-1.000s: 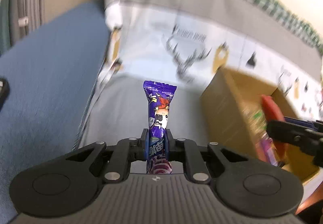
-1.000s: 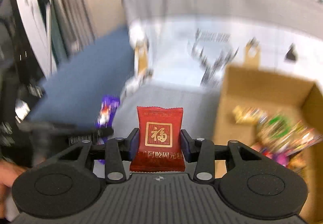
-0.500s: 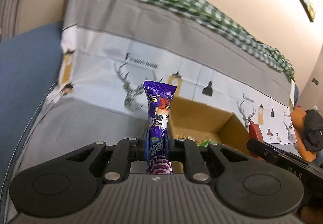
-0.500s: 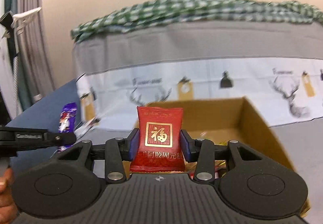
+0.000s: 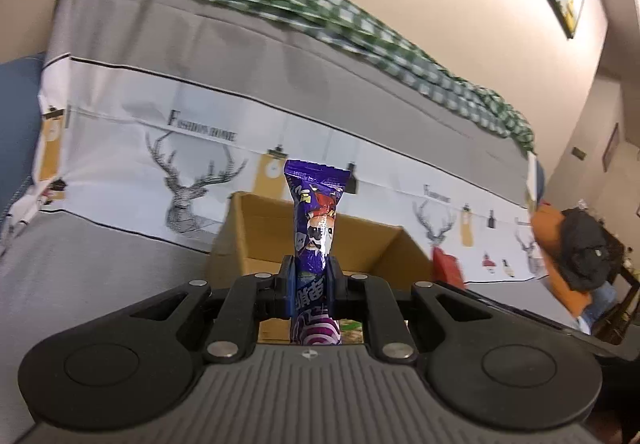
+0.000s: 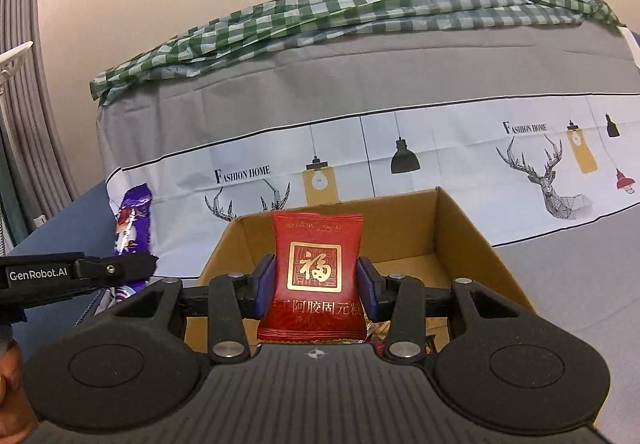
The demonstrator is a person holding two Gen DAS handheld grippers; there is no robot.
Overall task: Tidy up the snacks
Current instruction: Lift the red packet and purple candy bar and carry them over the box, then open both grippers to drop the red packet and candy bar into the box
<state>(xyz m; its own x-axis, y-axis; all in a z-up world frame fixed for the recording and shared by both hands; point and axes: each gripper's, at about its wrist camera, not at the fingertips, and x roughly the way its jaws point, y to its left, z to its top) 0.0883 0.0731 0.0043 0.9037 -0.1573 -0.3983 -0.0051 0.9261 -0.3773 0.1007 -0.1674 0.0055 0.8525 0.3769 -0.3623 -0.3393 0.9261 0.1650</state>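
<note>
While the grey sofa (image 6: 360, 75) fills the background, the open cardboard box (image 6: 460, 228) rests on its seat with loose snacks inside. At 12 o'clock of the right gripper (image 6: 316, 284), clamped upright, stands the red snack packet (image 6: 316, 276). The left gripper (image 5: 311, 284) is clamped on the upright purple candy wrapper (image 5: 314, 219), before the box.

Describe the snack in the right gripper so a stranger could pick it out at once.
Start at the grey sofa cover with the deer print and find the open cardboard box in front of it. Held upright before that box, in the right gripper, is a red packet. Unlike the slim purple packet in the left gripper, it is wide, square and bears a gold-framed Chinese character.
</note>
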